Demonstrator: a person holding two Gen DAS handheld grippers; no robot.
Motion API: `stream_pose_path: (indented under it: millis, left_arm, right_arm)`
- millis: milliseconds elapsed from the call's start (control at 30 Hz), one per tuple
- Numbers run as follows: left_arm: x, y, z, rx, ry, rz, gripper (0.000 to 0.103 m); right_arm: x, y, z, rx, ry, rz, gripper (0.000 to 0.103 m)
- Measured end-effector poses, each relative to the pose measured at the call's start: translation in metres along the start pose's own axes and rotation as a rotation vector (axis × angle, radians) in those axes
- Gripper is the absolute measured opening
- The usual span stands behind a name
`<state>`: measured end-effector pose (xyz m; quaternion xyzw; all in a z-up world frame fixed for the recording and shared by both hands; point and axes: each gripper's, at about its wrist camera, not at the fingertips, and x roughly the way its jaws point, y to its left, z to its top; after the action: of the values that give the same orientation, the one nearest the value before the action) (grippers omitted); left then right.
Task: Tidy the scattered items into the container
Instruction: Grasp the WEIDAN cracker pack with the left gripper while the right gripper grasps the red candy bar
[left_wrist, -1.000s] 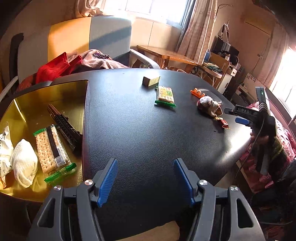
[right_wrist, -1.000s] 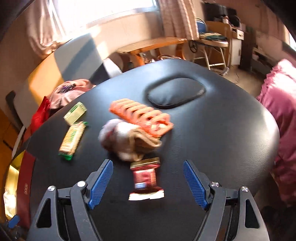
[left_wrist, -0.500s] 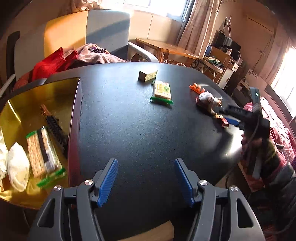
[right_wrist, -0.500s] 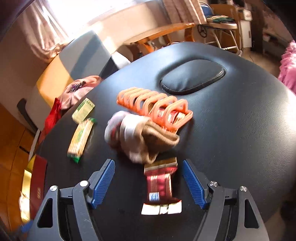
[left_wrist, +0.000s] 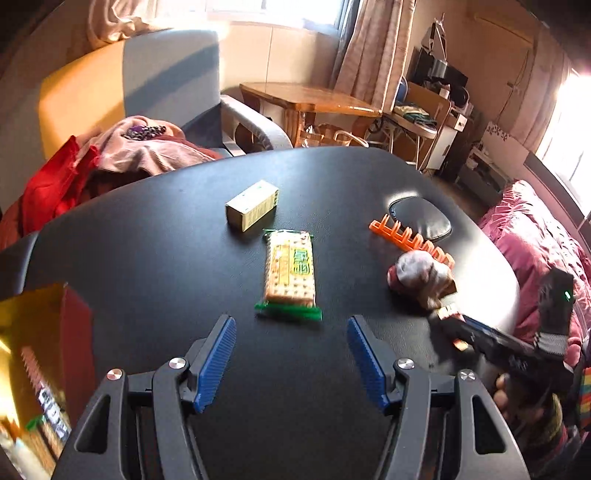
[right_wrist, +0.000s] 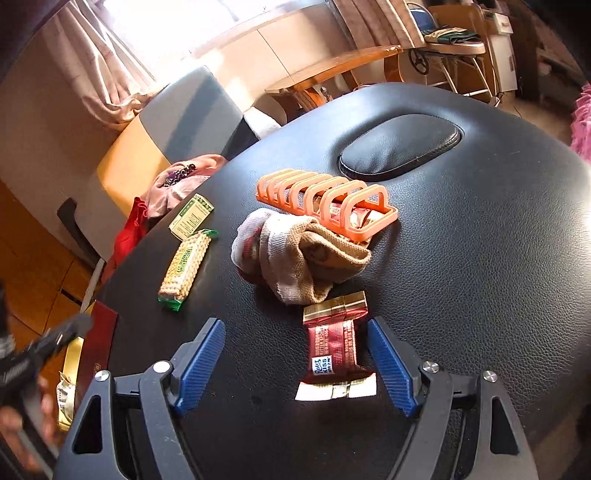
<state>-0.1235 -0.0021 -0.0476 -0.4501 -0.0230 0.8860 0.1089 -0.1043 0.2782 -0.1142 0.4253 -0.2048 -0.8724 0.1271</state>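
Red-and-gold foil-wrapped chocolate bar (right_wrist: 338, 345) lies flat on the black leather-textured counter (right_wrist: 480, 277) at lower centre of the right wrist frame, between the blue-padded jaws of the right gripper (right_wrist: 295, 363), which are opening with neither pad pressing it; its top end is just beside a crumpled white-and-tan sock (right_wrist: 295, 254) and an orange plastic slotted rack (right_wrist: 328, 201). Left gripper (left_wrist: 291, 358) jaws stand wide and empty over bare counter, a green-ended clear-wrapped cracker pack (left_wrist: 290, 271) just above them, a small cream cardboard box (left_wrist: 252, 205) beyond. Gold-lined red container (left_wrist: 75, 325) sits at lower left of the left wrist frame.
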Motion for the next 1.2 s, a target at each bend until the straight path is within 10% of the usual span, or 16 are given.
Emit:
stream_pose_path:
  millis: [667, 1200]
  left_arm:
    - [0.114, -0.015, 0.042, 0.074, 0.125, 0.092, 0.064]
    - [0.084, 0.018, -0.007, -0.006, 0.113, 0.157, 0.052]
  right_arm:
    - [0.000, 0.000, -0.006, -0.036, -0.039, 0.041, 0.089]
    - [-0.016, -0.008, 0.004, -0.034, -0.044, 0.016, 0.091]
